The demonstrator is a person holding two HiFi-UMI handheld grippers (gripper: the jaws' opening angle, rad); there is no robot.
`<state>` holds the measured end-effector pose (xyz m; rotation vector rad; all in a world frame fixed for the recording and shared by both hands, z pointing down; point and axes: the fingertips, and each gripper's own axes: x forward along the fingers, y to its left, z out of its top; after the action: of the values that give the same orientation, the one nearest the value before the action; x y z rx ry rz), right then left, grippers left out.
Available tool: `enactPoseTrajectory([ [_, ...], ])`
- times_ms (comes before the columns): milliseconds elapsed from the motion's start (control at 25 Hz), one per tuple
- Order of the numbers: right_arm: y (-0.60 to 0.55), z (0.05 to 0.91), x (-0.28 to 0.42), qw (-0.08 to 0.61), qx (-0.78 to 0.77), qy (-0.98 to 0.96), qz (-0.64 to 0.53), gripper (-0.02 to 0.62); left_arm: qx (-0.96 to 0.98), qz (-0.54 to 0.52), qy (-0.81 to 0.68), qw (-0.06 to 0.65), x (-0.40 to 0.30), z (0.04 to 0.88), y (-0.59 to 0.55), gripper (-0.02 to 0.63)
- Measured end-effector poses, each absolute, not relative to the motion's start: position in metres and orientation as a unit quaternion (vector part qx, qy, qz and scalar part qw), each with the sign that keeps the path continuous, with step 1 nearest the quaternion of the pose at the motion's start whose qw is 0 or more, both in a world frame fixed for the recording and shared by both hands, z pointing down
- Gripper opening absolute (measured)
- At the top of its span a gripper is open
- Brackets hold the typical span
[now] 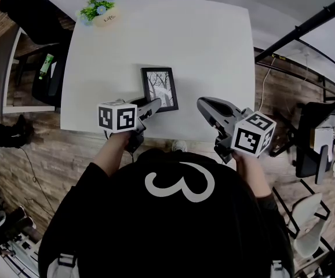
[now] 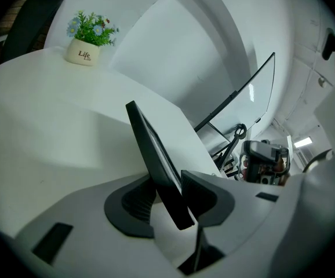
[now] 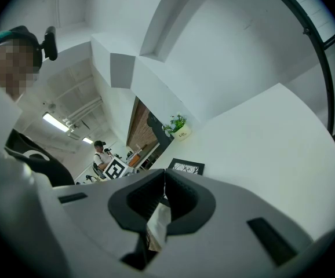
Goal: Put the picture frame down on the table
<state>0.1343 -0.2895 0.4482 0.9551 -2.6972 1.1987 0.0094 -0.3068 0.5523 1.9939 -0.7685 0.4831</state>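
The left gripper [image 1: 150, 106] is clamped on the near edge of the picture frame [image 1: 160, 89]. In the left gripper view the dark frame [image 2: 153, 149] runs edge-on between the two pads of the gripper [image 2: 176, 198], which press on both of its faces. The right gripper [image 1: 205, 104] hangs over the near right part of the tabletop [image 1: 214, 51]. Its jaws are together with nothing between them [image 3: 163, 184].

The white tabletop is broad and mostly bare, so there is plenty of room to set things down. The frame sits near its front edge, a little left of the middle, picture side up. It looks low and close to flat, but I cannot tell whether its far edge is touching the surface. The task seems nearly done: what is left is to settle the frame fully and open the jaws.

Nothing stands in the way. A dark chair [image 1: 34, 16] is beyond the far left corner, off the tabletop. A small flower pot [image 1: 102, 10] stands at the far left, well apart from the frame.
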Motion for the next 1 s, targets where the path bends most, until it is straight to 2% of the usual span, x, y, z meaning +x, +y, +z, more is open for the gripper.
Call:
enactPoseTrajectory([
  [1000, -0.293, 0.453, 0.138, 0.01, 0.303, -0.87, 0.389, 0.024, 0.798, 0.239, -0.329, 0.444, -0.002, 0.579, -0.307, 0.193],
])
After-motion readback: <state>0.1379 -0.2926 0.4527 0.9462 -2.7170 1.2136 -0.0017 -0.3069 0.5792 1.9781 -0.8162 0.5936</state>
